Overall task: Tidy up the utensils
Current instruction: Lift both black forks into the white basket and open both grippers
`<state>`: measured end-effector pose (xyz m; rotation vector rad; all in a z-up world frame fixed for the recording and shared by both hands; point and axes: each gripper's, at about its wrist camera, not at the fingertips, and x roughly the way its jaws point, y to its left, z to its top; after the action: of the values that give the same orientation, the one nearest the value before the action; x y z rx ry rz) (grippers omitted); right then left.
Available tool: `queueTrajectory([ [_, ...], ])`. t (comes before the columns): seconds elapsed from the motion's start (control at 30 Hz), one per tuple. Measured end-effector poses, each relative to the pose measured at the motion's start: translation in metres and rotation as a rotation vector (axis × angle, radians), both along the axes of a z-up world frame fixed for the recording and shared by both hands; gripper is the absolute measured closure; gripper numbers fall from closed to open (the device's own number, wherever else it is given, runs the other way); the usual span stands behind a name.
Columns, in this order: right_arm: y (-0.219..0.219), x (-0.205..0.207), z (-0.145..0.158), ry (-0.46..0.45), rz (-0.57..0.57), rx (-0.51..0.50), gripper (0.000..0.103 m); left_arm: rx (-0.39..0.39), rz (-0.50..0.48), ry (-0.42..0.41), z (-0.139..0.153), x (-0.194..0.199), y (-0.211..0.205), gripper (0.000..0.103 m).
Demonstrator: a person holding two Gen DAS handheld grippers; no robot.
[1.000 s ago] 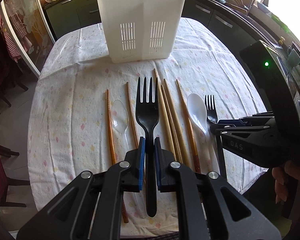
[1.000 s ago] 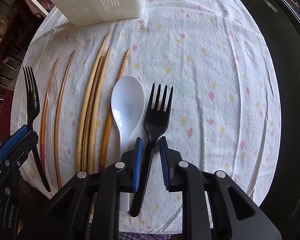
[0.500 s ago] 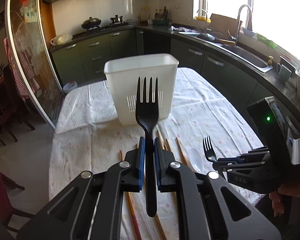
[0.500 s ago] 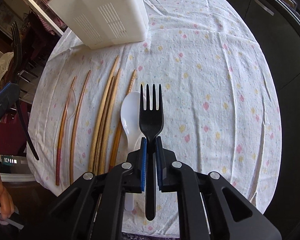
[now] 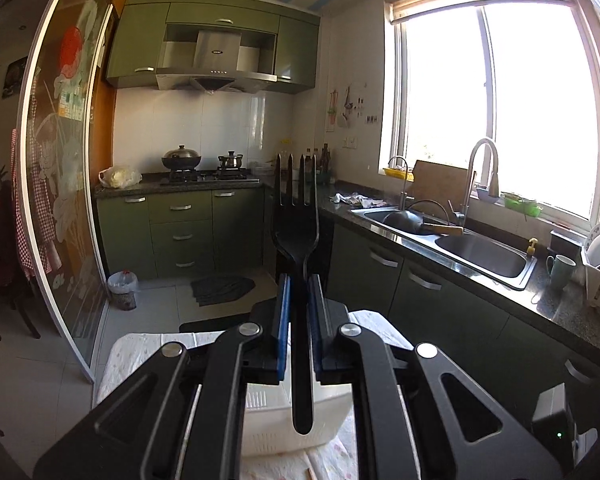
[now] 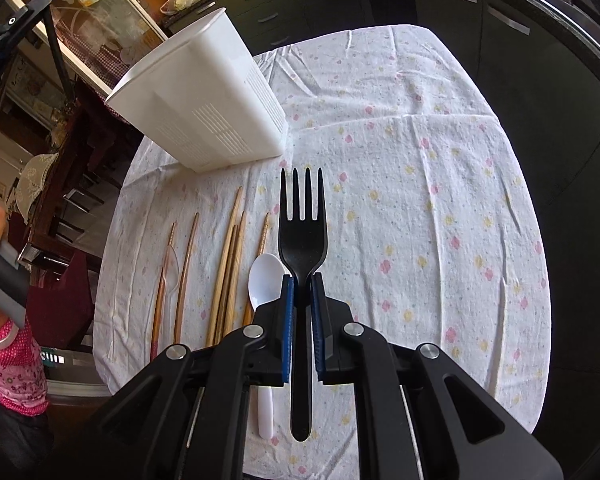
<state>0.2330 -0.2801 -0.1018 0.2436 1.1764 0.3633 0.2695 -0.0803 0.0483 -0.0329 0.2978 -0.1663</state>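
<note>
My left gripper [image 5: 298, 292] is shut on a black plastic fork [image 5: 296, 224], tines up, handle end hanging over the white slotted utensil holder [image 5: 272, 420] right below. My right gripper [image 6: 300, 292] is shut on a second black fork [image 6: 302, 236], held above the table. In the right wrist view the holder [image 6: 204, 104] stands at the far left of the table. A white spoon [image 6: 265, 280], several wooden chopsticks [image 6: 230, 264] and a clear spoon [image 6: 171, 268] lie on the cloth. The left gripper and its fork show at the top left [image 6: 56, 44].
The table wears a white flowered cloth [image 6: 420, 184]. A kitchen counter with sink [image 5: 460, 240] runs along the right, a stove [image 5: 204, 176] at the back, a glass sliding door [image 5: 60, 160] at the left. Dark chairs [image 6: 60, 200] stand left of the table.
Both grippers have lifted their forks off the cloth. The left one rose and tilted up until its fork's handle hangs over the holder. The right one closed on its fork and raised it.
</note>
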Motion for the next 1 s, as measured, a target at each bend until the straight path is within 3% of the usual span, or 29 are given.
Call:
queueTrajectory([
  [0.23,-0.006,0.0,0.008,-0.044,-0.013,0.041,0.094,-0.01,0.047,0.004,-0.018,0.04,0.003,0.094],
  [0.6,-0.002,0.005,0.062,-0.203,-0.034,0.134,0.094,0.056,0.057,0.089,-0.073,0.04,0.014,0.093],
  [1.0,0.026,0.055,0.165,-0.685,-0.192,0.244,0.094,0.038,0.051,0.058,-0.06,-0.002,0.037,0.088],
])
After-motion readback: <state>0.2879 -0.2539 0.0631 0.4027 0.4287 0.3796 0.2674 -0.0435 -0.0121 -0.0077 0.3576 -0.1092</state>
